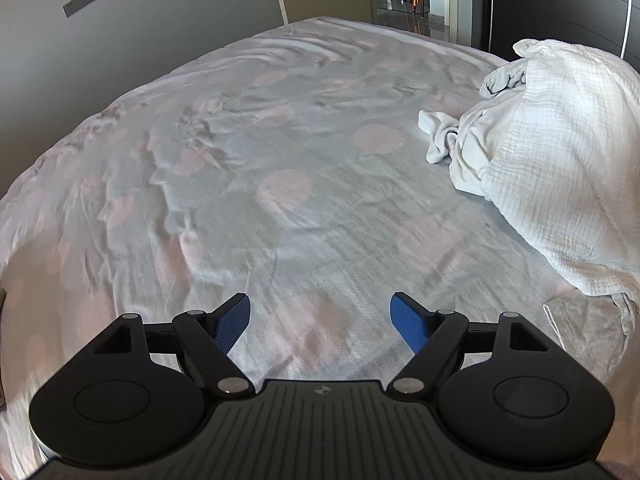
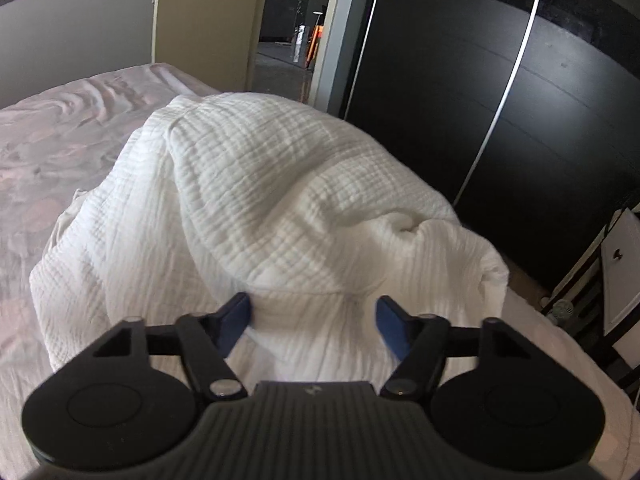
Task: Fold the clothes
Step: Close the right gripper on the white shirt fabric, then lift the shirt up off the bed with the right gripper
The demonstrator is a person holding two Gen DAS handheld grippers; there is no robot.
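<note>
A heap of white crinkled cloth (image 2: 288,208) lies on the bed; it also shows at the right of the left wrist view (image 1: 560,168). A small pale grey garment (image 1: 440,136) lies bunched at the heap's left edge. My right gripper (image 2: 314,312) is open and empty, its blue pads (image 2: 236,320) just over the near edge of the white cloth. My left gripper (image 1: 320,312) is open and empty above the bare bedsheet, left of the heap.
The bed (image 1: 248,184) has a wrinkled pale sheet with pink dots. A grey wall (image 1: 120,40) stands at the left. A dark wardrobe with sliding doors (image 2: 500,92) stands right of the bed. An open doorway (image 2: 292,28) lies beyond the bed's far end.
</note>
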